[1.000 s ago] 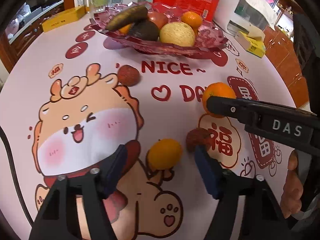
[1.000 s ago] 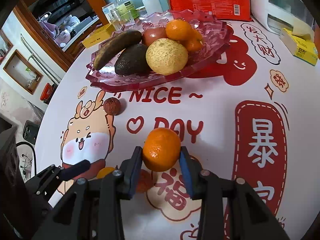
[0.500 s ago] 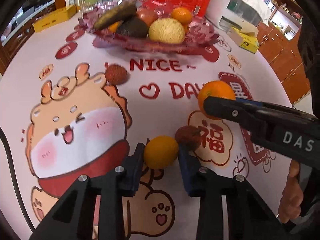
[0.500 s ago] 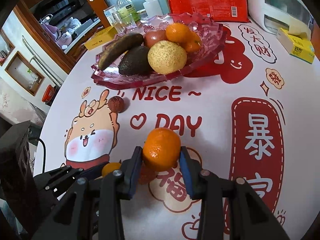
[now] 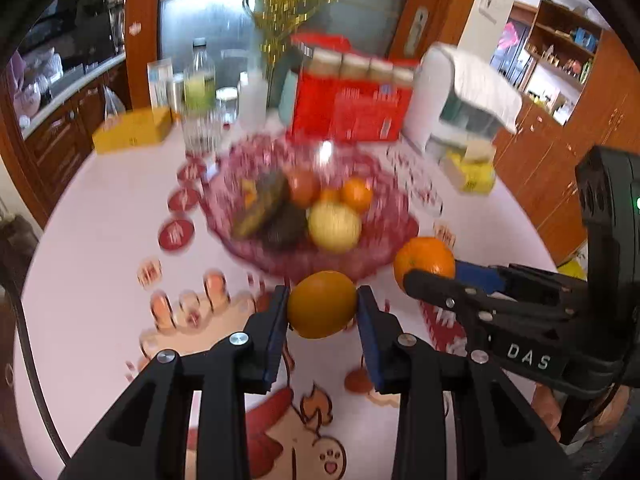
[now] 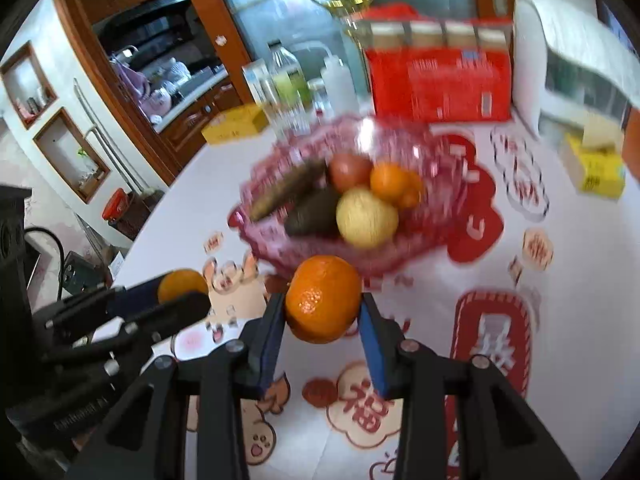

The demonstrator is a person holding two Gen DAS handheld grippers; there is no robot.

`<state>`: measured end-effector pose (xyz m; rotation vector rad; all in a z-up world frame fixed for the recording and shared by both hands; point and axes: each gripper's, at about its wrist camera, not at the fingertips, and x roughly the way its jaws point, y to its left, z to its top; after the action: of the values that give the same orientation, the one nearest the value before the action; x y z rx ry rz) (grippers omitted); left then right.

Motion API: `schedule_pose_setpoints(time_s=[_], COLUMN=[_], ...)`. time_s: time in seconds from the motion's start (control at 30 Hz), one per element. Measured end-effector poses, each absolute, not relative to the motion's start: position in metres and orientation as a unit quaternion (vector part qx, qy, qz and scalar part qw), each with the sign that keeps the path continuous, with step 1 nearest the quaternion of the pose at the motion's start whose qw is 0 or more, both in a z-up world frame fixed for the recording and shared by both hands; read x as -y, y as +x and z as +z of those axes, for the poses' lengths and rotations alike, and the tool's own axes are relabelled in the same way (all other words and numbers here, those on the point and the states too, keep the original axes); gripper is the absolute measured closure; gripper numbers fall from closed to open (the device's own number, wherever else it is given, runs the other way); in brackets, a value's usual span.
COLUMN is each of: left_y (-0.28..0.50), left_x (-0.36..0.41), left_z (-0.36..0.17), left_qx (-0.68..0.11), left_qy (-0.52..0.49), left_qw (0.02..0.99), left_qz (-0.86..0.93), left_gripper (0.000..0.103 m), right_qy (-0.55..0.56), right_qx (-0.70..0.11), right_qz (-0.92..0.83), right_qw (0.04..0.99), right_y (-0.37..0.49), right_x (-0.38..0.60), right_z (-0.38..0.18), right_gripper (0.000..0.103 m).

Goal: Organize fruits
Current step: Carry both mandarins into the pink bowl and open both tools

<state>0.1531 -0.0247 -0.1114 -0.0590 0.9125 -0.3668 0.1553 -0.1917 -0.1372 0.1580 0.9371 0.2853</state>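
Warm wood cabinets and a glass door frame our round bench (image 5: 100,248), covered in a white cloth printed with red cartoon figures and characters. Our left gripper (image 5: 322,312) is clamped on a small yellow-orange citrus fruit (image 5: 322,305), its jaws having just closed on it. Our right gripper (image 6: 323,308) pinches a dimpled orange mandarin (image 6: 323,298). Both fruits hang clear of the cloth, just short of the pink scalloped glass fruit bowl (image 6: 436,148), presumably so we can carry them over its rim. That bowl holds a banana, an avocado, a pale round fruit and oranges. Behind stand a red carton (image 6: 436,80), bottles and yellow boxes.
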Motion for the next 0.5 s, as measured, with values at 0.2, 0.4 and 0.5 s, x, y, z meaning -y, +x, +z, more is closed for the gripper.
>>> schedule_pose_setpoints(time_s=[0.2,0.4,0.5], left_y=[0.184,0.229,0.255], left_x=[0.024,0.031,0.041], left_z=[-0.050,-0.017,-0.019], left_qx=[-0.390,-0.365,-0.368], left_qy=[-0.024,-0.012,0.001], left_qw=[0.902,0.914,0.914], left_qz=[-0.187,-0.178,-0.170], left_gripper=[0.071,0.070,0.070], right_qy=[0.044,0.019,0.022], right_qx=[-0.405,-0.377,-0.378], right_qz=[0.133,0.095,0.073], right_qw=[0.904,0.921,0.923], right_y=[0.177,0.217,0.245], right_x=[0.195,0.204,0.210], right_z=[-0.081,-0.050,-0.051], right_gripper=[0.066,0.066,0.066])
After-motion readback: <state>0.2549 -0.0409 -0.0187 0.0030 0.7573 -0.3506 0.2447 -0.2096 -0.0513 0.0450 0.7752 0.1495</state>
